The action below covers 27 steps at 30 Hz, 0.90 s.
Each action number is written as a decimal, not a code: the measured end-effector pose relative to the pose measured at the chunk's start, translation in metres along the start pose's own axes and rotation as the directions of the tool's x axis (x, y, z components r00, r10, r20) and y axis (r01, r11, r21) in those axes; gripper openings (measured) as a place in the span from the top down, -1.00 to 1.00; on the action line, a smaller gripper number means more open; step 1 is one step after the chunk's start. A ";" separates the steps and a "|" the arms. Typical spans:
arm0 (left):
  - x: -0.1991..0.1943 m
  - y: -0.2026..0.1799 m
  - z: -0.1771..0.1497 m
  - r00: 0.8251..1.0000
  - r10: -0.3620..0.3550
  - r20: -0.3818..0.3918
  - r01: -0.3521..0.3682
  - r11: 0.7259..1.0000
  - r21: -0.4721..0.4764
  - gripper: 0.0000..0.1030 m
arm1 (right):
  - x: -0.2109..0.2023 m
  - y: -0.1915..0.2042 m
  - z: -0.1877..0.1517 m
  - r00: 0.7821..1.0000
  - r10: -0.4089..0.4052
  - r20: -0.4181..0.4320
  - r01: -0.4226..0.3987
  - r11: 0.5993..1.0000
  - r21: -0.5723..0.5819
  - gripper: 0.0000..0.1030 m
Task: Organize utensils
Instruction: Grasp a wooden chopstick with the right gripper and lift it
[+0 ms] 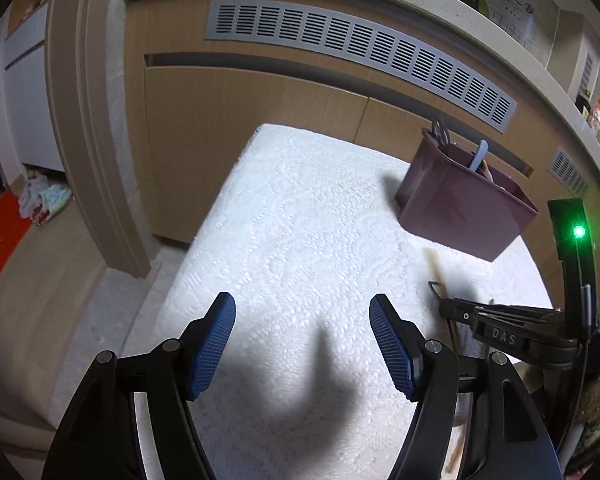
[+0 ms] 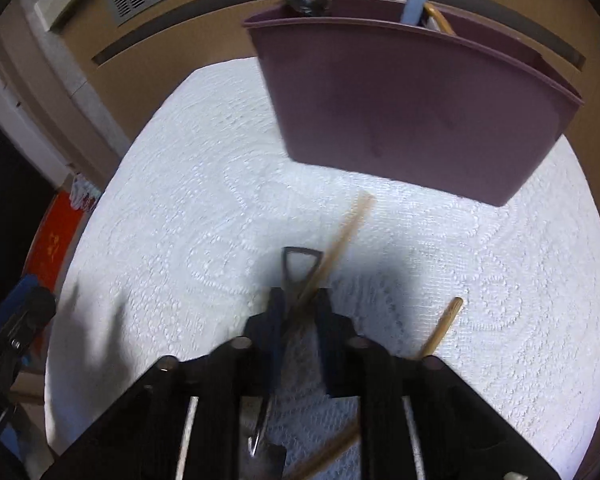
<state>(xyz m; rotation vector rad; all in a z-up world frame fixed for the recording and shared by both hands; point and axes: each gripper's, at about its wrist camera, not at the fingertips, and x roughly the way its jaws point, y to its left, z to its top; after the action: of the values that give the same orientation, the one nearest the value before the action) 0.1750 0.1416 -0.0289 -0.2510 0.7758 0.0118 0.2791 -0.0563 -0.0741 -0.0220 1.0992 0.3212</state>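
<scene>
Right tongs (image 2: 298, 308) grip a dark metal loop-ended utensil handle (image 2: 300, 266) and a blurred wooden chopstick (image 2: 340, 236), their lower ends hidden; left tongs (image 1: 302, 344) gape empty near the mauve plastic caddy (image 1: 460, 212).

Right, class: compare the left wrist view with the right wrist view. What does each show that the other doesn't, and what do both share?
Only the left wrist view shows the left gripper front on, open and empty. Only the right wrist view shows the right gripper shut on a metal utensil handle and a wooden chopstick, plus a second chopstick lying apart. Both show the purple holder with utensils inside, on the white cloth.
</scene>
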 end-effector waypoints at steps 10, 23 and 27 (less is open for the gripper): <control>0.011 -0.032 -0.008 0.991 -0.088 -0.097 0.095 0.993 0.068 -0.36 | -0.036 -0.059 -0.028 1.000 -0.015 0.013 0.015 1.000 0.004 0.90; 0.009 -0.123 -0.053 0.951 -0.199 -0.237 0.263 0.923 0.282 -0.15 | -0.065 -0.124 -0.075 0.991 -0.083 0.101 0.074 0.992 0.098 0.90; 0.010 -0.130 -0.060 0.943 -0.184 -0.276 0.262 0.923 0.281 0.12 | -0.062 -0.128 -0.081 0.990 -0.068 0.120 0.054 0.991 0.119 0.90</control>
<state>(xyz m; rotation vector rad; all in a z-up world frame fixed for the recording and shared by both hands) 0.1541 0.0007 -0.0490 -0.0356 0.9781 -0.3654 0.2167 -0.2073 -0.0751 0.0659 0.9904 0.2010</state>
